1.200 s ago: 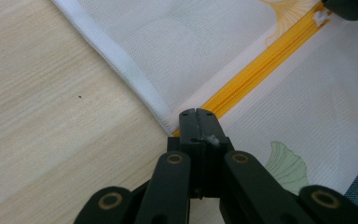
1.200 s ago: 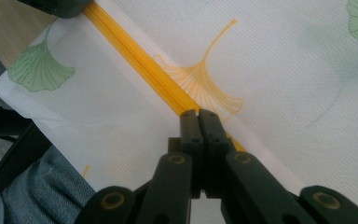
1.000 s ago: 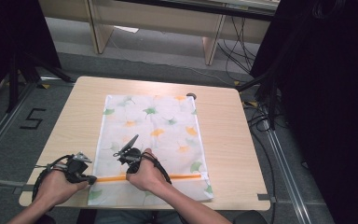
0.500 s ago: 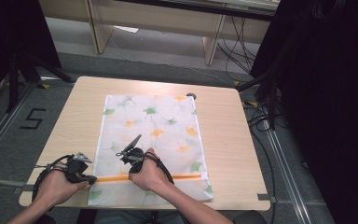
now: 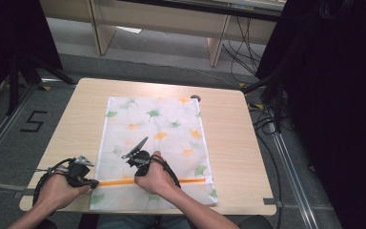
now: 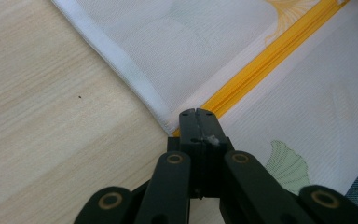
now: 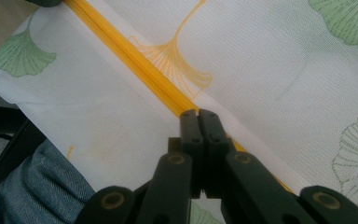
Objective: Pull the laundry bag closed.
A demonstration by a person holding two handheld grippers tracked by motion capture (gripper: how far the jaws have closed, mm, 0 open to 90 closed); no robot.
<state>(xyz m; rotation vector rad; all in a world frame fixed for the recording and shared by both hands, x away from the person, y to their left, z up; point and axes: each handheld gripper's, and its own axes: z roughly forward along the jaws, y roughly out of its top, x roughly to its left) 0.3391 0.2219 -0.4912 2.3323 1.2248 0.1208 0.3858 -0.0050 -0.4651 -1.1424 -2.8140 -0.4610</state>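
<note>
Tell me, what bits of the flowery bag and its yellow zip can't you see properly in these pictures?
- Zipper pull: both gripper views, hidden behind shut jaws.
- What the left gripper and right gripper pinch: tips cover it.
- Mesh bag contents: high view, too small.
- Bag's near edge: high view, forearms cover part.

Lab: black curtains (image 5: 329,95); floor cables (image 5: 267,119); tripod (image 5: 24,67)

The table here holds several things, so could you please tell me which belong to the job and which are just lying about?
In use:
- mesh bag
- its orange zipper
- left hand-held gripper
- right hand-held gripper

Lying about:
- small dark object at the table's far edge
</note>
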